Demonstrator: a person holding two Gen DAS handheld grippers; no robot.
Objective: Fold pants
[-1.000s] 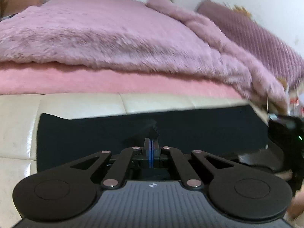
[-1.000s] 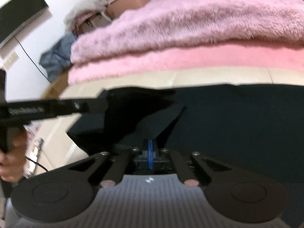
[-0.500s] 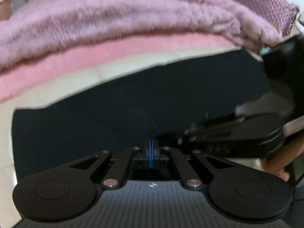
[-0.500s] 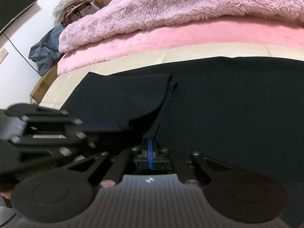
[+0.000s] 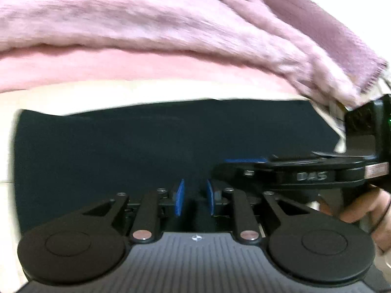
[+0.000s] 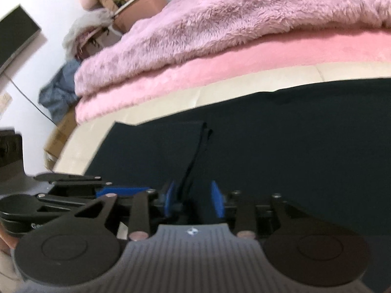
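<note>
One pair of dark navy cloth pants lay flat; the left gripper and right gripper, both just opening, stood spread at six o'clock, pinching nothing.

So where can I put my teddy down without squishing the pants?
On the bare cream strip between the black pants and the pink blanket, or the cream corner left of the pants. Near both grippers it's crowded.

left tool: jaws just opening, parted | over pants
</note>
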